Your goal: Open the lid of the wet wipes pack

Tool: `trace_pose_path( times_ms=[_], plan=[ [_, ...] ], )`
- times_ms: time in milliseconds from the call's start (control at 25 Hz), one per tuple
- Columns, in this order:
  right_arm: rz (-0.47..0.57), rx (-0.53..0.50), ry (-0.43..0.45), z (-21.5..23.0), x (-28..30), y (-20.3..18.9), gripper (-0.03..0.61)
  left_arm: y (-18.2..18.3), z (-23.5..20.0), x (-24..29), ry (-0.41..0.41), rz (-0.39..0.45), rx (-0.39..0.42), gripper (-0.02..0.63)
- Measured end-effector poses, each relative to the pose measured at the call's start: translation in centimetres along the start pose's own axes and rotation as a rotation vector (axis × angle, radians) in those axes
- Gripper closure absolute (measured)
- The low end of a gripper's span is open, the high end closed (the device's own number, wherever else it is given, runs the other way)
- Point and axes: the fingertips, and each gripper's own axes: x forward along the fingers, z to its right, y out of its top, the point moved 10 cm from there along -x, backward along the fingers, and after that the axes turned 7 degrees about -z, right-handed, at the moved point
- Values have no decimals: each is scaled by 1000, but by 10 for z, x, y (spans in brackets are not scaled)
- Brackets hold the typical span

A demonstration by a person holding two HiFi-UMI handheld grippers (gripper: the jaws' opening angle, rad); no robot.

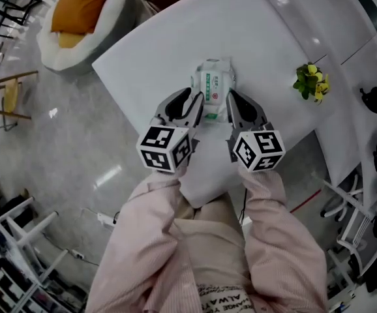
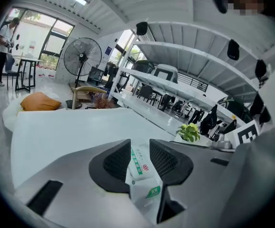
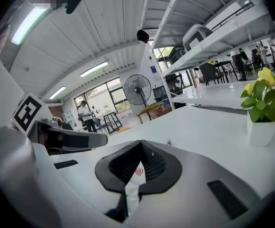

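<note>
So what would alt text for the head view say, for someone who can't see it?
From above: the left gripper and right gripper each pinch a side of a wipes pack on a white table. A small plant stands to its right.

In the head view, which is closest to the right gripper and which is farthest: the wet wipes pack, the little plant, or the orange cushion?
From the right gripper:
1. wet wipes pack: right at its jaws, which pinch the pack's edge.
2. little plant: off to the right, on the white table.
3. orange cushion: far away at the upper left, off the table.
</note>
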Motion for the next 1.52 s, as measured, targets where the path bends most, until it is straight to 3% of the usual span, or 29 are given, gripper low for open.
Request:
trace_pose_path(
  times_ms=[840,1080,1520],
  plan=[
    [-41,13,-2,15,22,-32,580,-27,-26,63,-7,-92,-55,508],
    [-58,20,0,14,19,-41,580,-27,-26,67,1,-124,-33,514],
    [-37,22,-3,8,12,-48,580,-19,-21,68,1,-198,81,541]
  ],
)
